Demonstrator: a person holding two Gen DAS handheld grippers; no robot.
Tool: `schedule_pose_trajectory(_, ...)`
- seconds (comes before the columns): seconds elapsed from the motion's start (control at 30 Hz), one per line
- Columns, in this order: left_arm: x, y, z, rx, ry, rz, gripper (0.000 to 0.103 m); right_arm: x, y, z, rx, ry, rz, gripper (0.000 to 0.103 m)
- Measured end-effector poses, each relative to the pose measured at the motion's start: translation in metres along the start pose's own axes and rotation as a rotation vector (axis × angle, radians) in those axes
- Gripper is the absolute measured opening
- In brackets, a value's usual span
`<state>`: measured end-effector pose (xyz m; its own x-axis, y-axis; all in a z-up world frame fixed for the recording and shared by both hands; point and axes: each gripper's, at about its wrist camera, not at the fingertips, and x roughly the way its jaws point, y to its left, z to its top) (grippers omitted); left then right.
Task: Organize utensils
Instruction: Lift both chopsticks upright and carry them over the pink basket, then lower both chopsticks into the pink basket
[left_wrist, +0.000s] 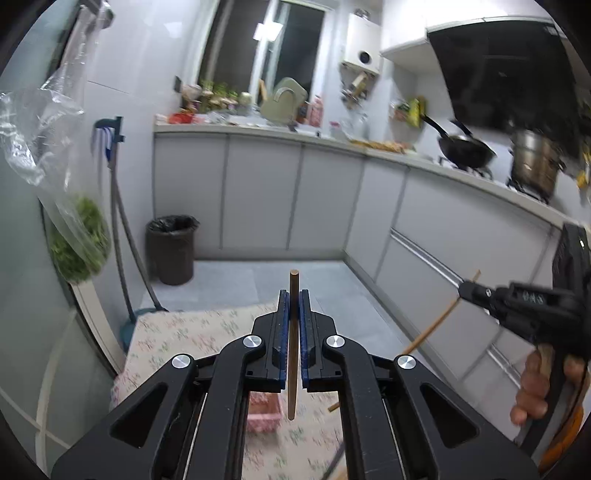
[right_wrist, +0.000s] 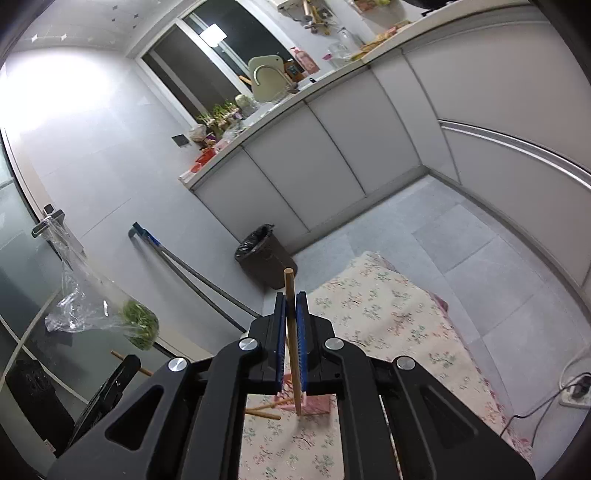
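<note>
My left gripper (left_wrist: 294, 295) is shut on a wooden chopstick (left_wrist: 293, 350) that stands upright between its blue pads, high above a table with a floral cloth (left_wrist: 192, 339). At the right a hand holds my right gripper (left_wrist: 463, 288), shut on a second, slanted chopstick (left_wrist: 439, 321). In the right wrist view the right gripper (right_wrist: 291, 297) clamps that chopstick (right_wrist: 289, 282), also upright. Below lie a pink box (right_wrist: 317, 404) and loose chopsticks (right_wrist: 264, 410) on the cloth (right_wrist: 388, 314). The left gripper (right_wrist: 127, 363) shows at the lower left.
A dark trash bin (left_wrist: 171, 249) stands on the tiled floor beyond the table, with a mop (left_wrist: 122, 236) leaning beside it. A plastic bag of greens (left_wrist: 79, 240) hangs at the left. Cabinets and a counter with a wok (left_wrist: 467, 149) run along the right. A power strip (right_wrist: 576, 391) lies on the floor.
</note>
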<state>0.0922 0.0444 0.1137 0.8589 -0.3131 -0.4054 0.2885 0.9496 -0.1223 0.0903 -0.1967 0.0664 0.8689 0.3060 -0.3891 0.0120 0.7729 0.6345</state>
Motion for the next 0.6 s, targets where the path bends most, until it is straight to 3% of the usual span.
schedule_pose_trajectory(0.23,0.043,0.02,-0.001,-0.009,0.006,0.091,0.004,0.046,0.023,0.005,-0.045,0.025,0.008,0.006)
schedule_pose_trajectory(0.43,0.098,0.06,-0.036,-0.113,0.116,0.097,0.006,0.091,0.029,-0.005,-0.064,0.084,0.002,0.006)
schedule_pose_trajectory(0.6,0.075,0.072,-0.028,-0.132,0.052,0.114,0.013,0.115,0.036,-0.013,-0.079,0.109,-0.014,0.006)
